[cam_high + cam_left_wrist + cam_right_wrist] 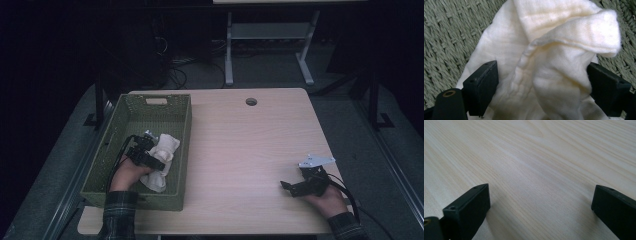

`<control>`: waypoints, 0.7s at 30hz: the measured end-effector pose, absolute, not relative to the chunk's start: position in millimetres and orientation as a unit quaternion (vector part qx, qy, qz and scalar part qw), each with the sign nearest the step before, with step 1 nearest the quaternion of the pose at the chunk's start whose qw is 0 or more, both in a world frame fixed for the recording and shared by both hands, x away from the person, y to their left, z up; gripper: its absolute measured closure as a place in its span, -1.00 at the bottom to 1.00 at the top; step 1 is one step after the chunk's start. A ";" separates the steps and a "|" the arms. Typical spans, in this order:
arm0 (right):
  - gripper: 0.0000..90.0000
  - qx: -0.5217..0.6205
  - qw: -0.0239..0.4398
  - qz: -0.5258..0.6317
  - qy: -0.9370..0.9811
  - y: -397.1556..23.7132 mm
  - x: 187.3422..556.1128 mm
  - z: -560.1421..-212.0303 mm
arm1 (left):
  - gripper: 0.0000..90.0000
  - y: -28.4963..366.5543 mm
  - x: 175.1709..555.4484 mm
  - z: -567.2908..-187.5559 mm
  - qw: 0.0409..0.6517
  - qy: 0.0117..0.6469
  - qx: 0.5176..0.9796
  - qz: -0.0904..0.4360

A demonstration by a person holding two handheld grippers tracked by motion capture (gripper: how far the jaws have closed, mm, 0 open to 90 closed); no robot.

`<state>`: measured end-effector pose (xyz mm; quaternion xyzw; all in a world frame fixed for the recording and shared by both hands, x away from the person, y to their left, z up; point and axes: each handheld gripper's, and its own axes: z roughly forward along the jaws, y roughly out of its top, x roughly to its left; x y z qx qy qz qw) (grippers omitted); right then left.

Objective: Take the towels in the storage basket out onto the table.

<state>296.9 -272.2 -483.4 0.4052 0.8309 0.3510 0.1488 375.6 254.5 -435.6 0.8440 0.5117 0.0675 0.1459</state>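
While the jaws are standing wide:
Left tongs [541, 82]: straddling the white cloth [554, 62], not clamping it.
Cloth: lying crumpled inside the green woven basket [116, 131].
Right tongs [540, 205]: gaping, hovering over the bare table [536, 157].

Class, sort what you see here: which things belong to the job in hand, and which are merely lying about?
In the job: white cloth; green woven basket; left tongs, jaws open around the cloth.

Lying about: right tongs, open above the bare wooden table; second table's legs behind.
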 end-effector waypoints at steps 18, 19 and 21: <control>-0.96 0.405 0.149 0.351 0.831 -272.3 296.9 -483.3 | 0.67 254.9 370.4 -420.4 0.181 0.499 0.847 0.026; -0.96 0.405 0.149 0.351 0.831 -272.2 296.9 -483.3 | 0.67 254.5 370.1 -420.1 0.186 0.501 0.845 0.029; -0.96 0.405 0.149 0.351 0.831 -272.2 296.9 -483.3 | 0.67 255.5 370.0 -418.3 0.185 0.497 0.847 0.031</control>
